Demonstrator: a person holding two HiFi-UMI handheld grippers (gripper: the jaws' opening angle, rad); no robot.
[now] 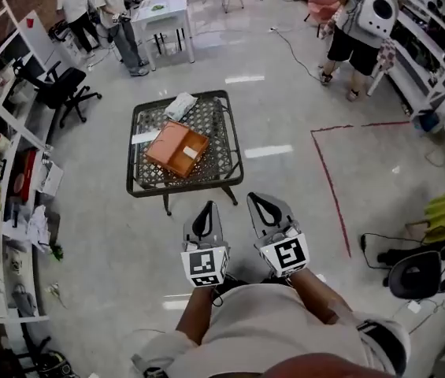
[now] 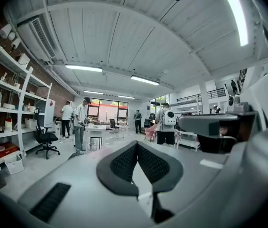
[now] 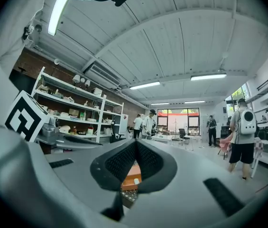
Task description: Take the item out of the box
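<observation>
Left tool [image 1: 206, 211] and right tool [image 1: 260, 205] sit closed, empty; reach in like that and you shove the box [image 1: 177, 149].

My head camera looks steeply down at the table [image 1: 214, 160]; my left gripper [image 1: 208, 207] and right gripper [image 1: 254, 199] cameras look level, forward.

Open floor on the near and right sides of the table [image 1: 224, 144]. On top, the box [image 1: 177, 149] fills the middle, white packet [image 1: 180, 105] at the far edge; right strip bare. Left is crowded by office chair [image 1: 57, 89] and shelves [image 1: 1, 172].
</observation>
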